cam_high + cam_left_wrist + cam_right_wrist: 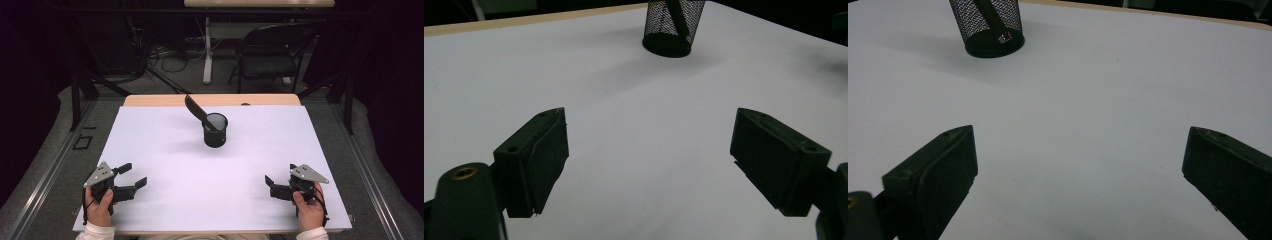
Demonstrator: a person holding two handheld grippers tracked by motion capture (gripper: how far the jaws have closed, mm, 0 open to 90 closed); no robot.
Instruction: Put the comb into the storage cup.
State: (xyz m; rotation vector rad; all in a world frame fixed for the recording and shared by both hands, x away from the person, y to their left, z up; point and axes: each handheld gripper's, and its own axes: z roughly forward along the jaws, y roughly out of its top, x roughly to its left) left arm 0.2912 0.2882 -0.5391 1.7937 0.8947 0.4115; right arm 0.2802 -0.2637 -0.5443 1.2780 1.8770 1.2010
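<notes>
Your left tongs [134, 176] sit at the near left of the table [165, 150], jaws spread wide with nothing between them. Your right tongs [268, 183] sit at the near right, likewise wide apart and holding nothing. Both rest low over the white surface, well apart from each other.

The mesh cup [215, 130] stands well beyond both tongs, toward the far edge of the table and roughly midway between them. In the left gripper view the cup [672, 27] lies ahead and a little right of the jaws; in the right gripper view it [990, 25] lies ahead and to the left.

The cup is black wire mesh, upright, round. A dark flat tool [196, 110] stands in it, leaning out over the rim to the cup's left.

Past the cup, a strip of bare wood edges the table. Beyond that stand a dark folding chair [272, 52], a white table leg [207, 50] and loose cables [165, 55] on the floor.
</notes>
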